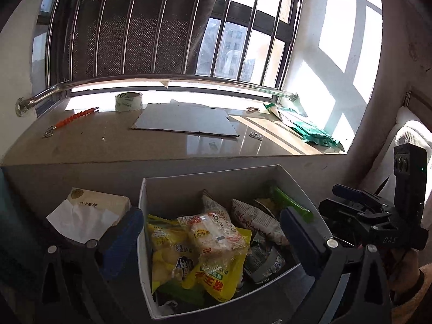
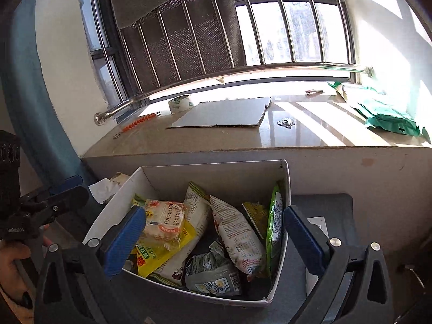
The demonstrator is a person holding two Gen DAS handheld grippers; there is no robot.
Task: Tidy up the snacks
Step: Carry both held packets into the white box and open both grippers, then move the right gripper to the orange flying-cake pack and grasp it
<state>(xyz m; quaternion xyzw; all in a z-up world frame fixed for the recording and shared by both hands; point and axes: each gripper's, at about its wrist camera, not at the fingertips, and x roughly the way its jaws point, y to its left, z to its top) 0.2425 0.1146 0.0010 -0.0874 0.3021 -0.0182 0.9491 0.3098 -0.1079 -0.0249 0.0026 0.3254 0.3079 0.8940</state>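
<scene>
Sunlit stone sill (image 1: 162, 145) (cardboard (image 1: 186, 120), tape (image 1: 128, 102)) behind the snack box (image 1: 216, 183); both jaws spread.

The white box (image 2: 229, 172) looks like matt paperboard, and the snack packets (image 2: 235, 232) inside are crinkly, shiny plastic film. The ledge (image 1: 162, 148) is polished stone, really glossy, with a flat sheet of dull corrugated cardboard (image 1: 186, 121) on it. Window bars (image 1: 162, 32) are shiny metal. Gripper pads (image 2: 127, 240) are ribbed blue rubbery stuff on matt black plastic.
</scene>
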